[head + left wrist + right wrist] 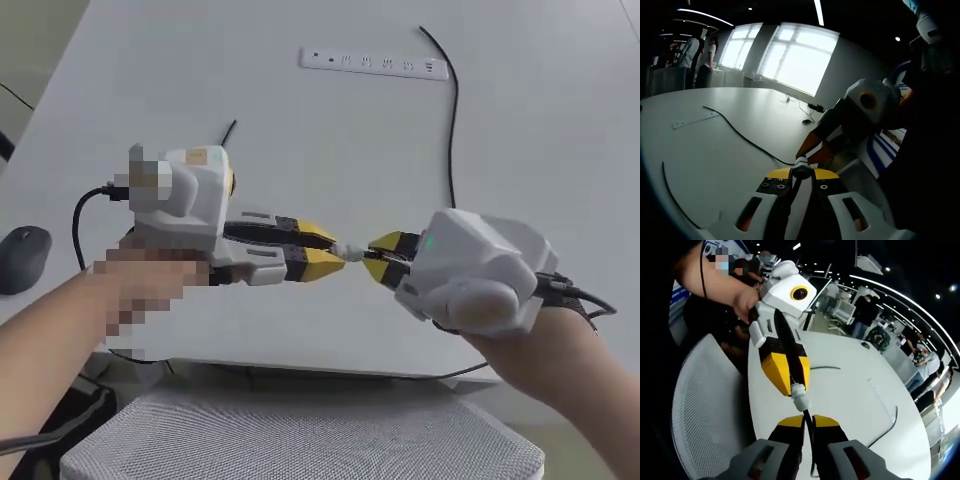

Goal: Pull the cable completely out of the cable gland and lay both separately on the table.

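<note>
Table point(300, 130): white, wide, under both grippers; nothing of the task's lies on it yet.
Chair point(300, 440): grey mesh back at the near edge of the table, below the grippers.
Left gripper point(338, 250): held above the table's near edge, its yellow-tipped jaws drawn narrow and clamped on one end of the cable gland.
Right gripper point(374, 248): tip to tip with the left one, its jaws close together around the cable just beside the gland.
Power strip point(372, 63): white, flat at the far side of the table, with a black cord point(452, 120) running toward the near edge.
Mouse point(20, 258): dark, at the table's left edge.
Cable point(810, 440): thin and black, coming out of the gland and running back between the right gripper's jaws.
Cable gland point(352, 253): small and white, in the air between the two grippers' tips, the cable still in it.
</note>
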### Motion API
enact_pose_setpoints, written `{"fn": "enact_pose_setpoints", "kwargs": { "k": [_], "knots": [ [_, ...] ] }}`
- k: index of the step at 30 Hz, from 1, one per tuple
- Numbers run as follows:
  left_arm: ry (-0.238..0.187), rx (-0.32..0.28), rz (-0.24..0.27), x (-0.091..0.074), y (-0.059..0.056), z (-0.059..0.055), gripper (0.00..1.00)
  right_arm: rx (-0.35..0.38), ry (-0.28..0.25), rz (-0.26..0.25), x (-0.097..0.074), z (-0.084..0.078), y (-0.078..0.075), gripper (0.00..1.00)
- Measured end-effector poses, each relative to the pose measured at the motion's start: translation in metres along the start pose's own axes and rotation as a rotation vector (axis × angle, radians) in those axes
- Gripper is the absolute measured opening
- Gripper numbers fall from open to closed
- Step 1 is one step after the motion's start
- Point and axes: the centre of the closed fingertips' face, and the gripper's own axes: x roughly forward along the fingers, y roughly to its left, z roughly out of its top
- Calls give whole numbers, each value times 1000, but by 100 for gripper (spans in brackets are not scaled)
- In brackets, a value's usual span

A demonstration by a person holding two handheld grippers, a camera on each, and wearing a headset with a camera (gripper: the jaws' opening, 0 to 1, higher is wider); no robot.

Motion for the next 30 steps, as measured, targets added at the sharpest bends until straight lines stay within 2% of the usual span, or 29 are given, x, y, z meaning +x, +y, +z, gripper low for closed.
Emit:
{"fn": "enact_pose_setpoints", "kwargs": {
  "k": [6,11,14,20,24,30],
  "knots": [
    [11,40,7,3,0,0,15,109,8,2,1,-5,0,0],
    [13,52,12,5,0,0,14,169,4,4,0,-7,-2,0],
    [22,53,10,7,1,-1,14,175,6,4,0,-10,-1,0],
    [40,72,13,8,2,-1,14,282,2,-3,-1,-18,-3,0],
    [31,66,17,7,2,2,14,284,15,-14,-3,-23,-6,0],
    [27,51,26,4,2,2,15,333,58,-40,-3,-47,-11,0]
  ]
}}
